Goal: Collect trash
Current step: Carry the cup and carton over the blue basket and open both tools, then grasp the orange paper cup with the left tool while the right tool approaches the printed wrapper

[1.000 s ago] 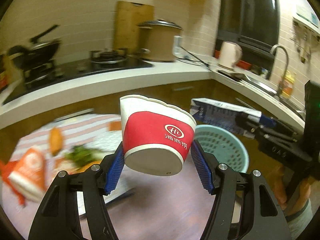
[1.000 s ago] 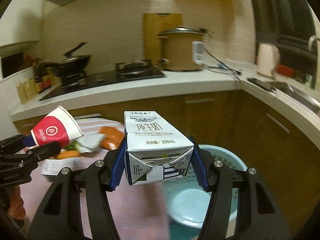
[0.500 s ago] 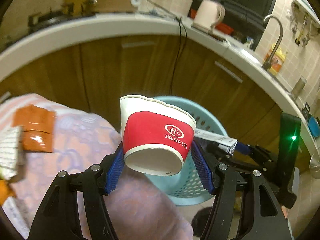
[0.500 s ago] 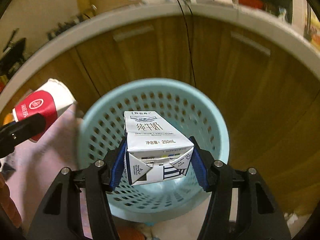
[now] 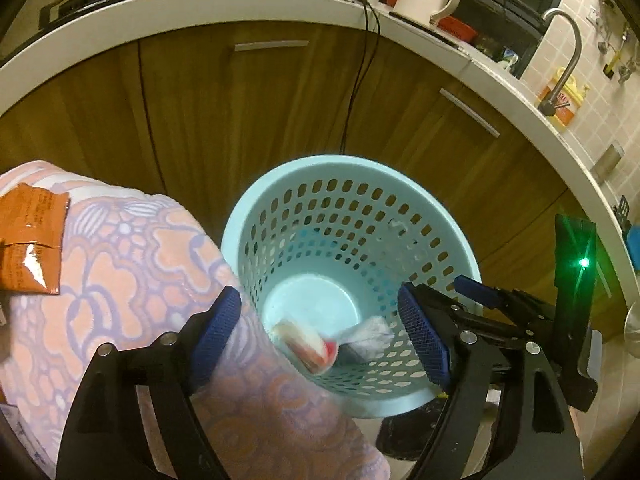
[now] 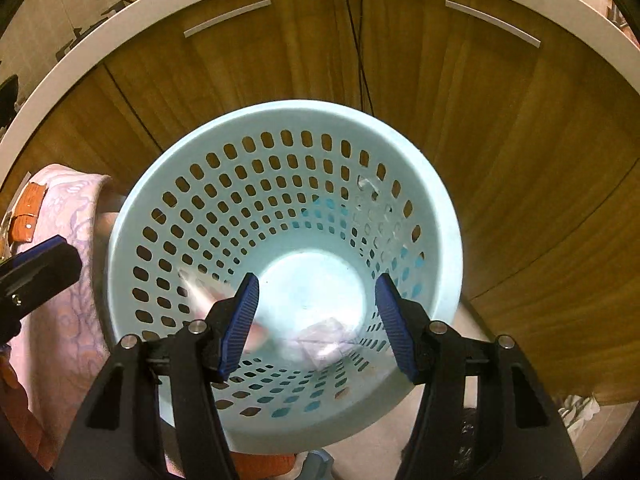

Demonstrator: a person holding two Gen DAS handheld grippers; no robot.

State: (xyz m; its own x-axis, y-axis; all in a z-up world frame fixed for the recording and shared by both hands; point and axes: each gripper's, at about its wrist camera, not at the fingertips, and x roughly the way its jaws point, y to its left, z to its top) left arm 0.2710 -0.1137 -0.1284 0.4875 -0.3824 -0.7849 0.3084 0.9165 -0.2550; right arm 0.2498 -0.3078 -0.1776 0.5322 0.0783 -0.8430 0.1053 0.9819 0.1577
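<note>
Above the perforated waste basket [image 5: 448,216], my left gripper [image 5: 320,332] is opening, empty; paper cup [image 5: 306,344] and carton [image 6: 324,340] lie blurred inside. My right gripper [image 6: 318,320] stands apart, empty. Risk: clipping the rim could tip the basket.

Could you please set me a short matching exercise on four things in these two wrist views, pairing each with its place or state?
Things:
1. paper cup
2. milk carton
3. orange sachets
4. left gripper

Places or states:
A. on the patterned tablecloth
B. jaws opening, nothing between them
C. blurred, red and white, inside the blue basket, against its near wall
D. blurred, pale, inside the basket, right of the red and white item

Pairs: 1-C, 2-D, 3-A, 4-B
</note>
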